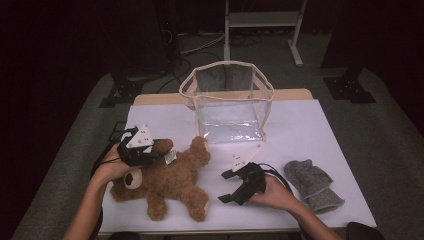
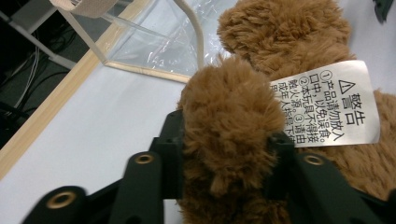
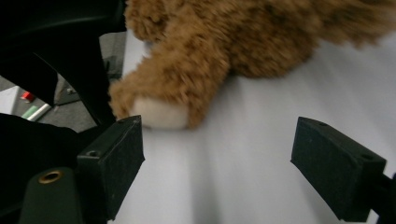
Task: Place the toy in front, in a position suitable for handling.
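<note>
White table cover (image 1: 310, 127), dark room, left claw (image 1: 159, 150) clamping teddy bear (image 1: 170, 182), right claw (image 1: 227, 186) agape.

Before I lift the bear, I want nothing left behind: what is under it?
The teddy bear lies on the white table; its body covers whatever is beneath. The left gripper clamps one paw.

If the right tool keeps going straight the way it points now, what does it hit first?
Probably the brown plush teddy bear: its cream-soled paw lies just ahead of the open right tool, slightly left of centre.

left gripper (image 1: 159, 150) clamped, right gripper (image 1: 226, 186) fingers spread
</note>
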The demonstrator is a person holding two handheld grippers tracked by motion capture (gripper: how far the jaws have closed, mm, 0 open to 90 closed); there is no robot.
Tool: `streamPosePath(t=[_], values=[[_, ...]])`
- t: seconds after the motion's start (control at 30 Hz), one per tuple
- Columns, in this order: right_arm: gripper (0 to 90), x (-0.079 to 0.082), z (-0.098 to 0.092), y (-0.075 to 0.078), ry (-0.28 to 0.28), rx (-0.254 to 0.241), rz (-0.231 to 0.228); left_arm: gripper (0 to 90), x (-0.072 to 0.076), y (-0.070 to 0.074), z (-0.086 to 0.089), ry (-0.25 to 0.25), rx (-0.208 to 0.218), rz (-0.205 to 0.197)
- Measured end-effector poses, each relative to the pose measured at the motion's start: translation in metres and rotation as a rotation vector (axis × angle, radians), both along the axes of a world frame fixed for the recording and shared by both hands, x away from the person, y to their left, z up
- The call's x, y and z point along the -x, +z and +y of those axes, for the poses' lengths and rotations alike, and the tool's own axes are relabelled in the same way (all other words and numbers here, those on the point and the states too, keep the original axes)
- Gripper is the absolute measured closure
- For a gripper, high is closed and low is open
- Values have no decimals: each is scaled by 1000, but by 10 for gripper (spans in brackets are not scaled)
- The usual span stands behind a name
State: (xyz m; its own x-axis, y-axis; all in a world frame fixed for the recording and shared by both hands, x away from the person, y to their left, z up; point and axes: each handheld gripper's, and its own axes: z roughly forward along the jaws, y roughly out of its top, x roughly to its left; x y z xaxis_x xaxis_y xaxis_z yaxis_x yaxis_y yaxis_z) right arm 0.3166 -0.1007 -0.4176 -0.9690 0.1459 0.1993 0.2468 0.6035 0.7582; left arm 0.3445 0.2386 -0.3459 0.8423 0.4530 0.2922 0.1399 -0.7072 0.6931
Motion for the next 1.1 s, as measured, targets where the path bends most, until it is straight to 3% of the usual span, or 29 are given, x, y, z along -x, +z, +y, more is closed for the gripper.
streamPosePath(t=[0.33,0.47,0.6,0.77,0.93,1.1], values=[[164,5,46,-15,88,33,65,702,4,3,0,-16,-19,-16],[248,4,58,-26,102,46,108,713,6,5,1,-15,-16,-21],[494,4,64,-33,136,21,171,721,6,6,2,-8,-11,-25],[649,7,65,-26,158,33,115,726,8,9,3,2,-7,-32],[695,9,61,-19,182,3,113,732,12,16,4,-2,-12,-48],[706,12,55,-4,202,-12,92,741,15,23,5,-1,12,-51]])
